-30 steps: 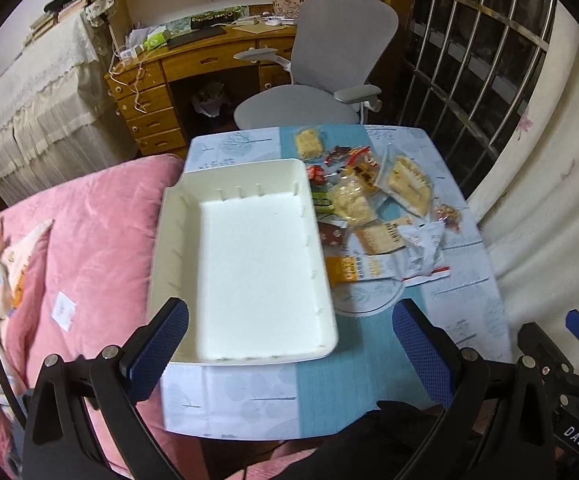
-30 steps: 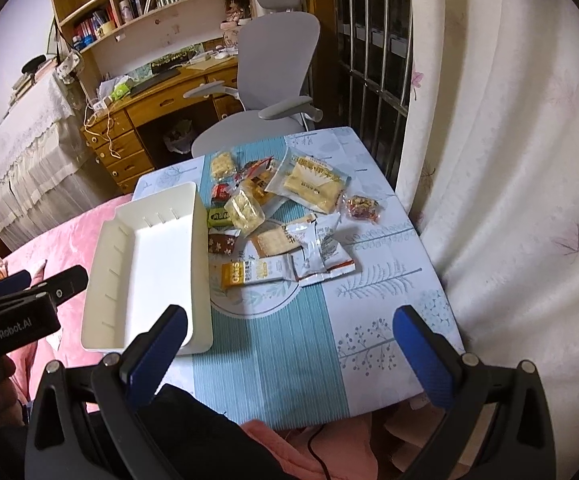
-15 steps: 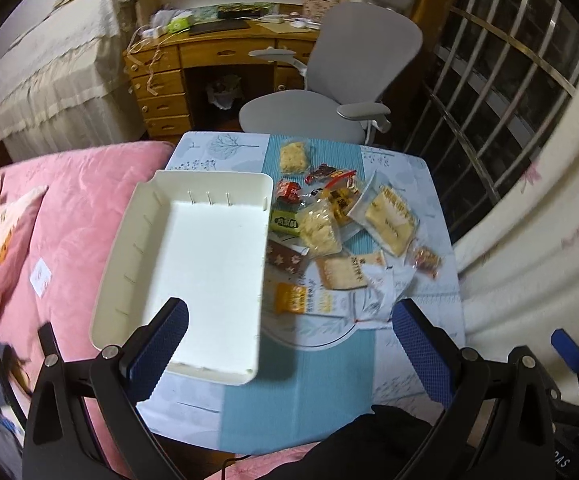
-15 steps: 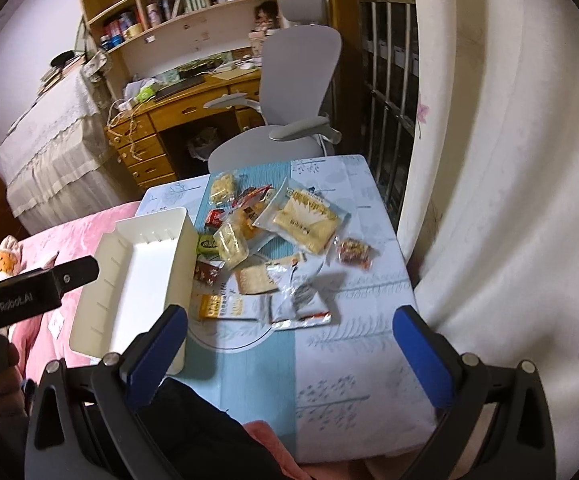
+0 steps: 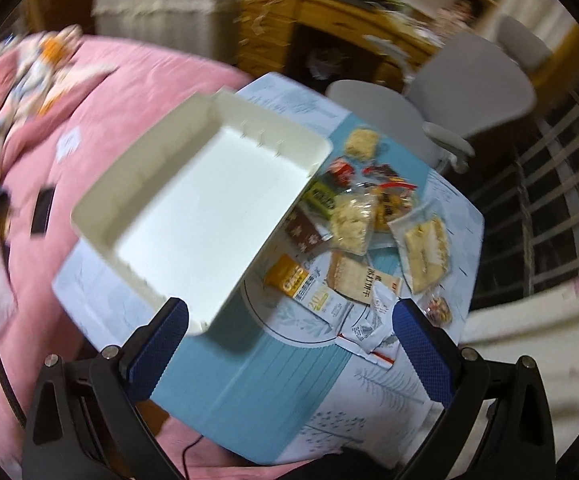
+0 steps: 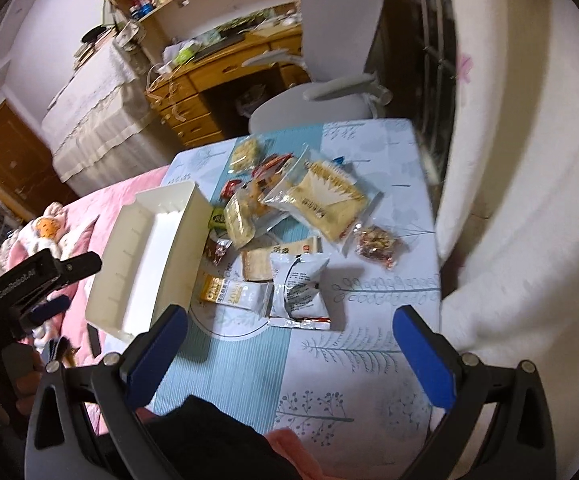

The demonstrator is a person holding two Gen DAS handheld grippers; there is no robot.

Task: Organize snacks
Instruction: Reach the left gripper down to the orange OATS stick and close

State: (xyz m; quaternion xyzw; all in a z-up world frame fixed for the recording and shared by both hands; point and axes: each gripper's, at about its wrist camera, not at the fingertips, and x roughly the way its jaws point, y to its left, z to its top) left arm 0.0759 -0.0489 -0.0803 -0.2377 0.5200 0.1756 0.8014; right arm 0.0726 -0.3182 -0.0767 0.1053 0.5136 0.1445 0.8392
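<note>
Right gripper (image 6: 289,354), bottom of frame: jaws wide, holding nothing. Left gripper (image 5: 289,354): likewise wide, holding nothing.
Silver foil packet (image 6: 298,289), frame centre, on the surface (image 6: 369,360): likely light, crinkly, slippery; pinch a sealed edge.
Oat packet (image 6: 235,293), just left: flat.
White tray (image 6: 151,256), centre left: rigid, nothing in it.
Clear cracker bag (image 6: 329,200), beyond: probably fragile contents; grip gently.

Bare tablecloth (image 6: 329,364) lies open nearside; white bin (image 6: 149,256) walls the snack pile (image 6: 285,216) leftward.
</note>
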